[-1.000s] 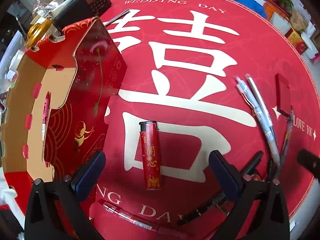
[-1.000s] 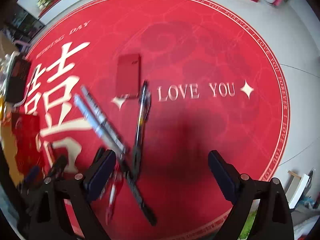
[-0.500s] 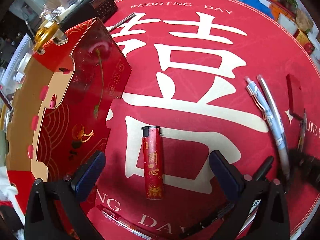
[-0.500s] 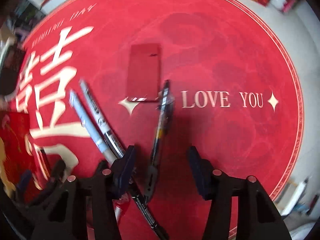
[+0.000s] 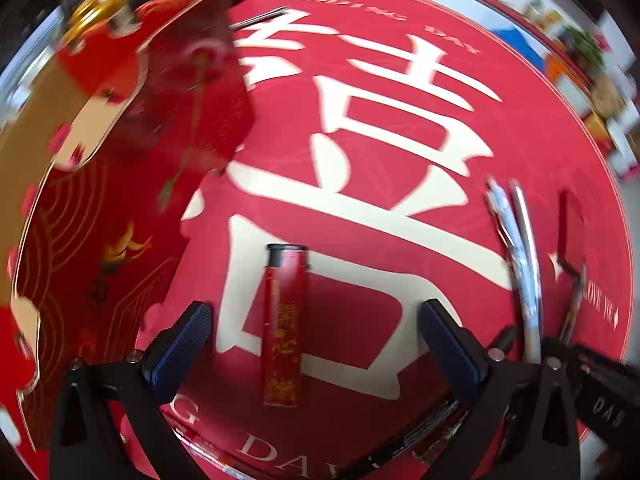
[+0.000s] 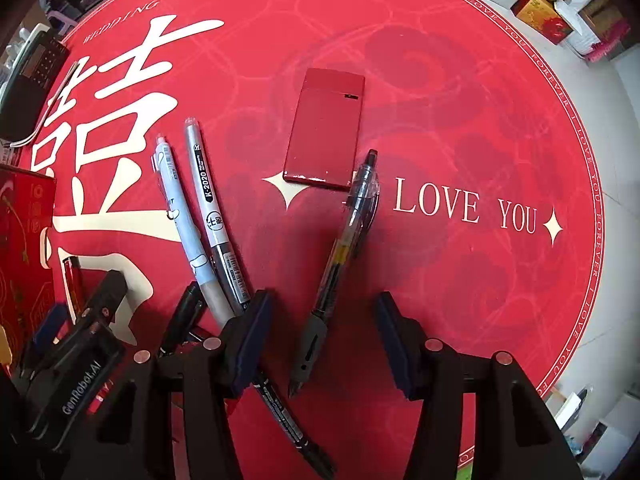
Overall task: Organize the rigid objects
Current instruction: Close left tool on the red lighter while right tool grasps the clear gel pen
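The translucent dark gel pen with a grey rubber grip [image 6: 340,264] is seen lying on the round red printed surface [image 6: 460,92], its grip end between the pads of the right tongs [image 6: 320,336], its far end just beside a flat red rectangular case [image 6: 326,128]. These tongs have been narrowed from wide to about half-way and lowered over the pen since a second ago; no pad is seen touching it, so the pickup is judged prepared, not made. Beside their left pad, a pale blue pen [image 6: 180,216] and a grey marker [image 6: 212,208] are partly covered, and a black pen [image 6: 288,424] is crossed beneath. The left tongs [image 5: 316,348] are held wide over a red printed lighter [image 5: 282,328], untouched. The red gift box [image 5: 120,200] beside them is blurred and cut off; its contents cannot be told.
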A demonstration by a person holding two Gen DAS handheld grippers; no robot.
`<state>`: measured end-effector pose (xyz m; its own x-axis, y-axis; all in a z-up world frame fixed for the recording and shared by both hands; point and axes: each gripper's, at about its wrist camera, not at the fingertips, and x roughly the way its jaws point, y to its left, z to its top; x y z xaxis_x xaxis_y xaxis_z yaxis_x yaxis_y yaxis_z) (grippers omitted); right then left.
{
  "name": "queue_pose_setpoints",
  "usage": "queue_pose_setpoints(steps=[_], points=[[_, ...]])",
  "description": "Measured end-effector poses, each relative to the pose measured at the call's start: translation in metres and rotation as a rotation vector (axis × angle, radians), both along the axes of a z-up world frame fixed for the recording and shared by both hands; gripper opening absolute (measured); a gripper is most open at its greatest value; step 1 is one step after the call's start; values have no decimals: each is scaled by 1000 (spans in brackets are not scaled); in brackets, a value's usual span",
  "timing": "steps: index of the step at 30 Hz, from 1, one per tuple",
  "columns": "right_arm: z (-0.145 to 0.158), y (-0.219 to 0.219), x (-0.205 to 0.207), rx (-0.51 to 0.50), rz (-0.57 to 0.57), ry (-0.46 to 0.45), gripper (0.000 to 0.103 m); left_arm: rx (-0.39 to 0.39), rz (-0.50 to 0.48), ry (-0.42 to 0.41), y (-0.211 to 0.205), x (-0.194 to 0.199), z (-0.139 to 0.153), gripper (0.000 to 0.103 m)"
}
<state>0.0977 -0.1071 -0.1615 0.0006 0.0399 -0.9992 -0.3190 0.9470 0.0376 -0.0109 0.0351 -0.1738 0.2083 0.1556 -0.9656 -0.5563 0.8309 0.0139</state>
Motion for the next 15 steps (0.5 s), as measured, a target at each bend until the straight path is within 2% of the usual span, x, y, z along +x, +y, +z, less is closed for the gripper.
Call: queue_pose_setpoints(steps=[4, 6, 9, 10, 11, 12, 13, 14, 15], points=[[-1, 3, -2, 0, 20, -2, 56, 13, -157, -23, -12, -1, -1, 103], [-1, 5, -6, -1, 22, -6, 53, 12, -174, -25, -13, -3, -1, 103], [2, 13, -15, -8, 80, 1, 18, -8, -168, 0, -16, 2, 2, 101], [2, 15, -17, -1, 86, 17, 15, -12, -170, 7, -16, 4, 3, 100], [2, 13, -18, 14, 80, 37, 13, -16, -184, 12, -19, 4, 5, 94], [2, 9, -20, 32, 65, 57, 11, -18, -204, 14, -15, 11, 6, 83], [4, 5, -22, 41, 55, 65, 11, -21, -231, 17, -13, 17, 8, 66], [6, 2, -24, 47, 51, 65, 11, -24, -249, 21, -16, 17, 13, 55], [9, -3, -26, 58, 46, 66, 11, -29, -264, 27, -18, 18, 18, 32]])
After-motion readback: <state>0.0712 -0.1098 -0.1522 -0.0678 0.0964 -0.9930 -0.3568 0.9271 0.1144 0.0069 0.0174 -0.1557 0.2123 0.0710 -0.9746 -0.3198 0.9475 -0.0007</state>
